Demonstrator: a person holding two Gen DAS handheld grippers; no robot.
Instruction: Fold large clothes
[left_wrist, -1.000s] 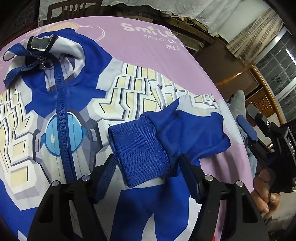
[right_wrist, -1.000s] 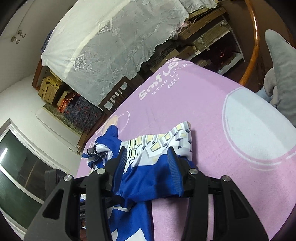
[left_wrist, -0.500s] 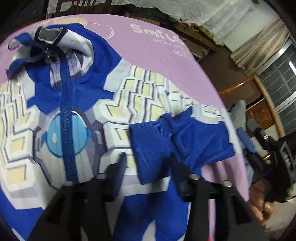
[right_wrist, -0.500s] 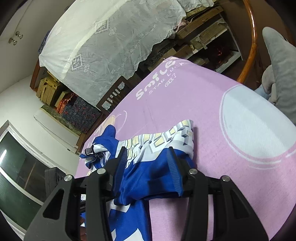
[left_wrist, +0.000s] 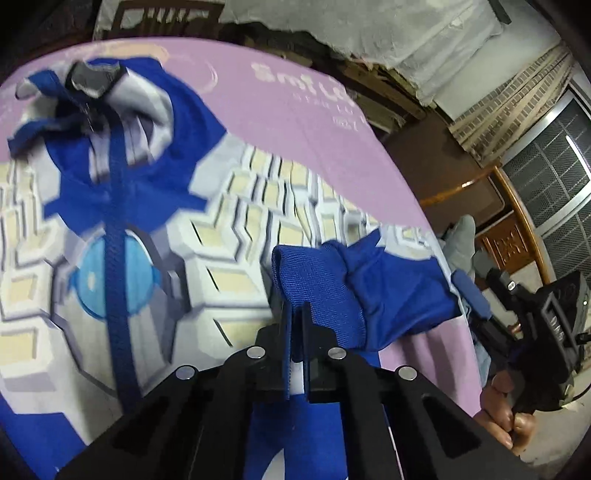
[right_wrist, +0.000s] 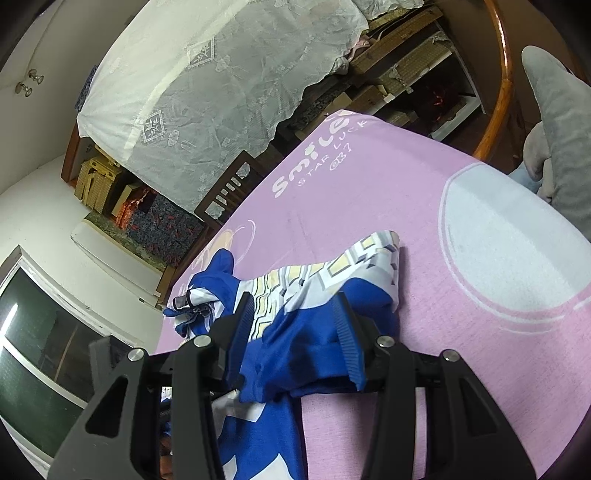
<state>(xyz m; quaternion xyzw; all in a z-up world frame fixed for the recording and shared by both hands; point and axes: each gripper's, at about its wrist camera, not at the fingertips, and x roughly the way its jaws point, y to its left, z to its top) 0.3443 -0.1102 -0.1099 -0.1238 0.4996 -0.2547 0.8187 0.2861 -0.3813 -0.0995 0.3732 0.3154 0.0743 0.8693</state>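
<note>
A blue, white and cream zip-up jacket (left_wrist: 229, 229) lies front up on the pink sheet (left_wrist: 295, 118), with its collar (left_wrist: 96, 74) at the far left. One sleeve is folded in across the chest. My left gripper (left_wrist: 296, 325) is shut on that sleeve's blue ribbed cuff (left_wrist: 317, 280), pinching its near edge. In the right wrist view my right gripper (right_wrist: 295, 325) stands open over the bunched blue sleeve fabric (right_wrist: 303, 350) at the jacket's (right_wrist: 332, 273) side. Its pads do not visibly press on the cloth.
A person's hand (left_wrist: 506, 406) holds the right gripper at the bed's right side. A grey plush toy (right_wrist: 561, 122) lies at the far right by a curved wooden rail (right_wrist: 502, 74). A wooden chair (right_wrist: 229, 188) and lace-covered shelves (right_wrist: 221, 74) stand beyond the bed.
The left gripper's jaws closed from wide open onto the near edge of the blue cuff, and the view tilted slightly. The right gripper stayed put.
</note>
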